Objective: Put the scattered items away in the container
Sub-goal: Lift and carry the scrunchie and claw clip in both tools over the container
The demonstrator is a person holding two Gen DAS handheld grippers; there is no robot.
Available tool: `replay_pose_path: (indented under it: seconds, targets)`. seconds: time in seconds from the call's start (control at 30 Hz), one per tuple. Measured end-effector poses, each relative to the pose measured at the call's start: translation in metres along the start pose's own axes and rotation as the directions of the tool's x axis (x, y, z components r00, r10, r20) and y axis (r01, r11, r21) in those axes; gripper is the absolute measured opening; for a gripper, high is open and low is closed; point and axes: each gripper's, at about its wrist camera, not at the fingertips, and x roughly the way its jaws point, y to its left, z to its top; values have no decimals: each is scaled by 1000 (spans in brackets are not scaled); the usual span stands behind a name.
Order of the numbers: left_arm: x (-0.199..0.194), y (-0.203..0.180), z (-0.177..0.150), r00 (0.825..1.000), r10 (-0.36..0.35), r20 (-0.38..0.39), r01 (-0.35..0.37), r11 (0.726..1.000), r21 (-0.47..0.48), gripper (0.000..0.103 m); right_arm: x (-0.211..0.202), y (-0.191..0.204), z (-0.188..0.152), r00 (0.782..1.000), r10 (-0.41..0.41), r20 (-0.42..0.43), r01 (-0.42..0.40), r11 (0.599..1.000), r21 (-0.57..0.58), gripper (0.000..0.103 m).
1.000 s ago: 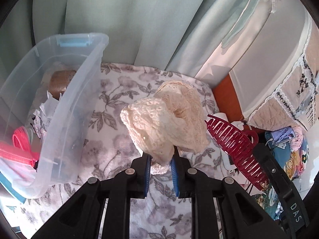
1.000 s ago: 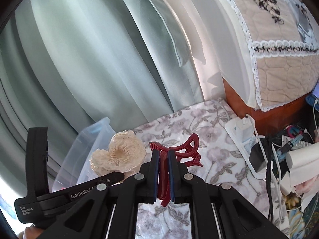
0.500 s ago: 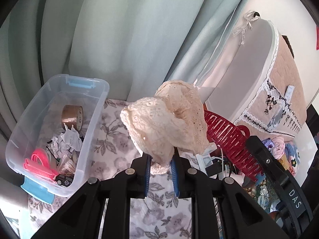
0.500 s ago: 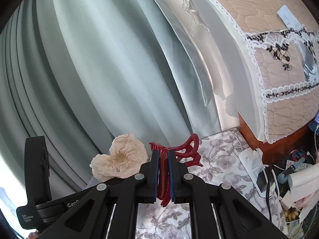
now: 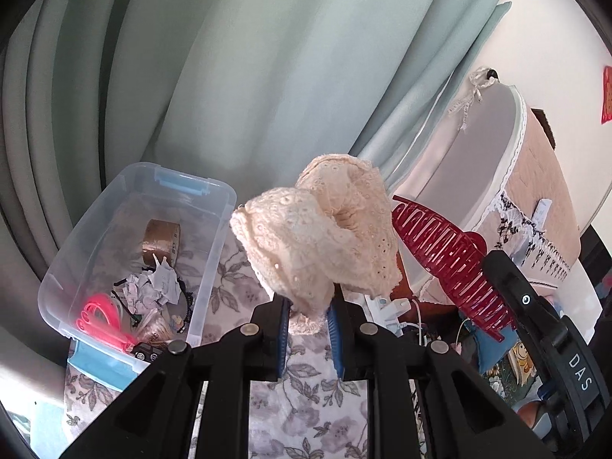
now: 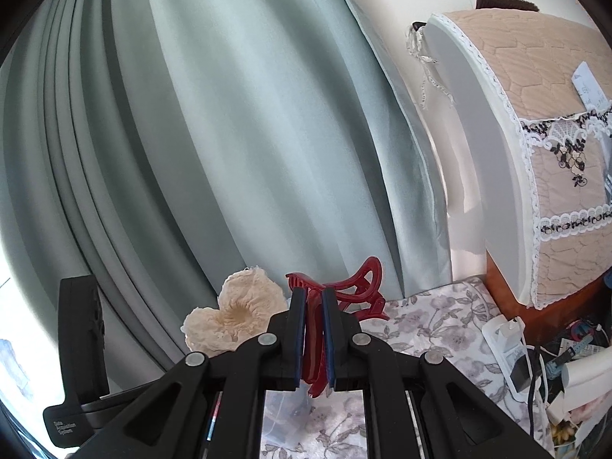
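Bunching between the left gripper (image 5: 308,323) fingers, the cream lace scrunchie (image 5: 317,237) is clenched by its lower edge and held in the air above the floral-covered bench (image 5: 306,413). Just beside it, the dark red claw hair clip (image 5: 447,260) is clamped in the right gripper (image 6: 314,338). The clear plastic bin (image 5: 214,244) stands toward the bench's left edge, holding a tape roll (image 5: 160,239), crumpled paper (image 5: 153,287) and a pink item (image 5: 101,315). Pale green curtains (image 5: 244,76) hang behind.
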Motion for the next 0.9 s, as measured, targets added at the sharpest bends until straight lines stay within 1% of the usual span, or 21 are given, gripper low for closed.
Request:
replay_pose_path:
  seconds: [0.27, 0.5, 0.9]
  targets:
    - [-17, 27, 0, 1000, 2, 20, -1, 999, -46, 19, 11, 21, -4, 1000, 12, -18, -13, 999, -43, 10]
    - [-31, 52, 0, 999, 1, 34, 2, 995, -97, 19, 26, 42, -10, 999, 14, -52, -19, 995, -95, 10]
    - [-51, 105, -2, 998, 20, 64, -8, 981, -192, 19, 60, 95, -32, 991, 55, -123, -78, 979, -190, 10]
